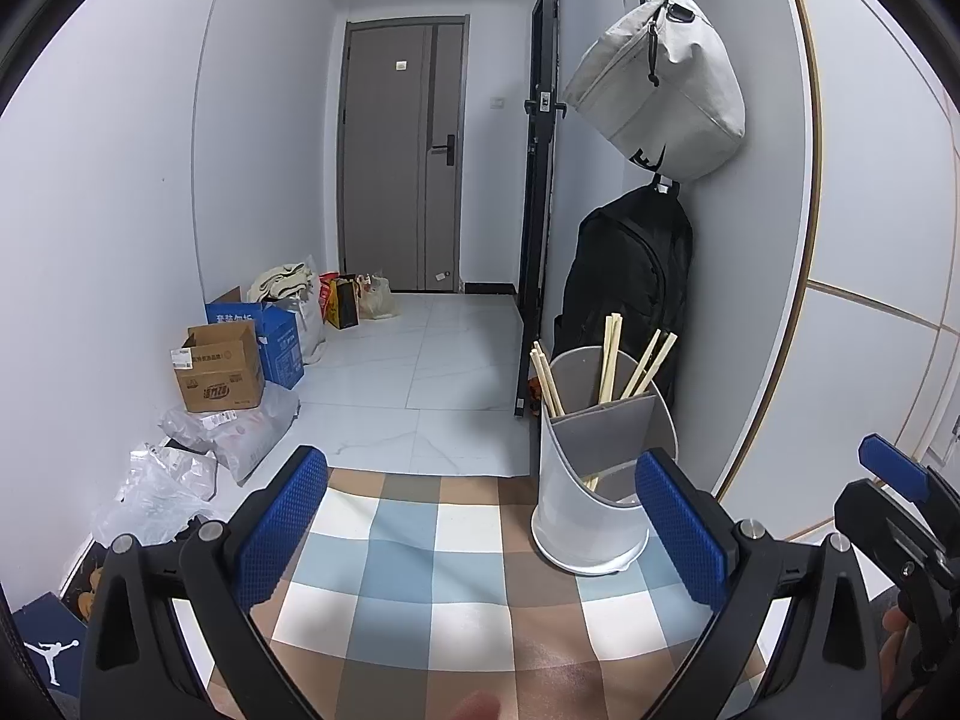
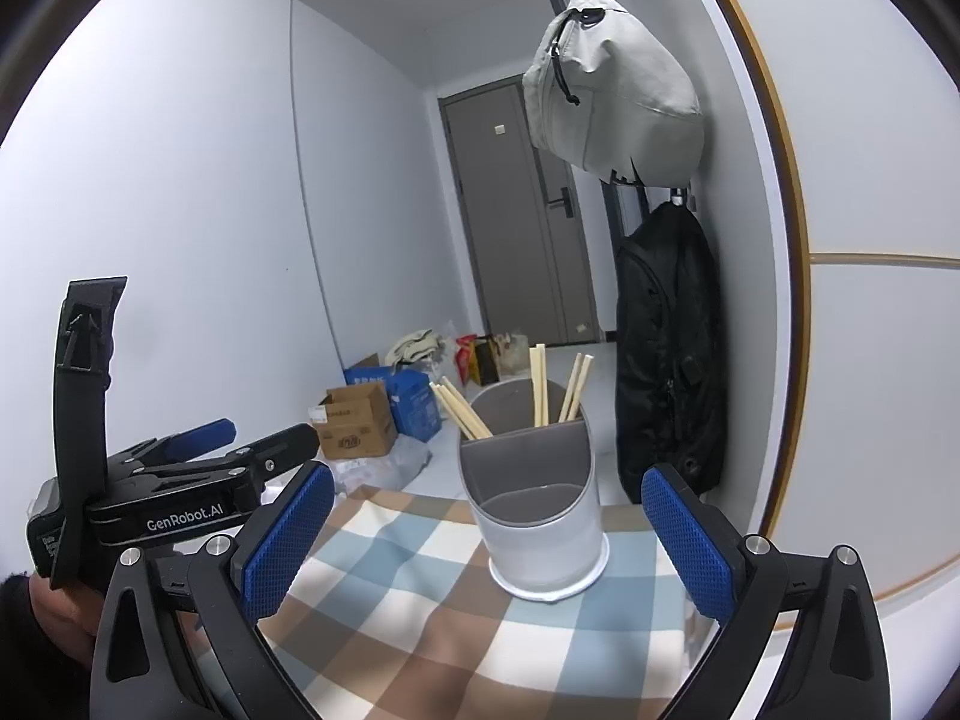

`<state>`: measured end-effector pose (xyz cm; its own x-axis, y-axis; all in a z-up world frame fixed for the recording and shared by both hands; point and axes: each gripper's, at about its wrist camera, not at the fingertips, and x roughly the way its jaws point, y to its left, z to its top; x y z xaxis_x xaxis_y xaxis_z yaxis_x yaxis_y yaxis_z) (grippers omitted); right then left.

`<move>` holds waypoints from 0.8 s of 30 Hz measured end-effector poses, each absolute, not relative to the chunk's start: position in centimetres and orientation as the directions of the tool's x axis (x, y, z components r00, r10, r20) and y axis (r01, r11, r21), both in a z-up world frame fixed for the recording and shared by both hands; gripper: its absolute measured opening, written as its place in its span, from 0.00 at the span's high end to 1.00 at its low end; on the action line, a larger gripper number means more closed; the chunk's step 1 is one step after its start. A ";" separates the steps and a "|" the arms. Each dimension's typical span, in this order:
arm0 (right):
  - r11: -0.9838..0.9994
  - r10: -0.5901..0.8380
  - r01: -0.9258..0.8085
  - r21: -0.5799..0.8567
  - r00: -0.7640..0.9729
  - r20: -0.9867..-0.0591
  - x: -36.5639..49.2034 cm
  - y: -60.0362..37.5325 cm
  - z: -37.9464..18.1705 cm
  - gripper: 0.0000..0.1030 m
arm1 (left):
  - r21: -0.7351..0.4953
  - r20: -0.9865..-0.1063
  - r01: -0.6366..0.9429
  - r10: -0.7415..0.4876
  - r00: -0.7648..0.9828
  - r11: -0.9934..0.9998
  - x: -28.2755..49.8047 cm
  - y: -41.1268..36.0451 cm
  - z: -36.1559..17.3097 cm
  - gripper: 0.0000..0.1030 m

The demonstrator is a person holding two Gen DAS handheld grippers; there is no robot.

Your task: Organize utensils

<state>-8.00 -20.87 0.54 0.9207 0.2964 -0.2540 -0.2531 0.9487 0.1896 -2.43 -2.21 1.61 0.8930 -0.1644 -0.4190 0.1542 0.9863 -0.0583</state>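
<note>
The left gripper (image 1: pixel 480 528) hovers level over the checked cloth (image 1: pixel 420 588), jaws wide and empty. The utensil holder (image 2: pixel 534 498) with chopsticks (image 2: pixel 540 384) stands ahead. The right gripper (image 2: pixel 480 534) hovers alongside, equally spread, empty.

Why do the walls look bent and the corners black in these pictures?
Fisheye lenses: in the left wrist view the gold wall trim bows and a dark ring frames the picture; the right wrist view bends the trim the same way. Both are evenly lit and sharp on the utensil holder, softer at the edges.
</note>
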 end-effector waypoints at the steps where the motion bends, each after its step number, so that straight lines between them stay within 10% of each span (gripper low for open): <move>1: 0.948 0.297 -0.254 0.190 0.921 -0.253 -8.0 -20.9 0.5 0.00 | -0.059 -0.424 0.153 -0.163 0.891 0.986 -2.3 -2.3 1.5 0.03; 24: 0.947 0.301 -0.258 0.190 0.920 -0.251 -8.0 -20.9 0.5 0.00 | -0.054 -0.414 0.153 -0.162 0.896 0.987 -2.7 -2.2 1.5 0.03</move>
<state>-7.98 -20.86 0.50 0.9201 0.3006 -0.2512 -0.2576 0.9474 0.1901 -2.75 -2.23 1.49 0.8958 -0.1617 -0.4139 0.1531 0.9867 -0.0540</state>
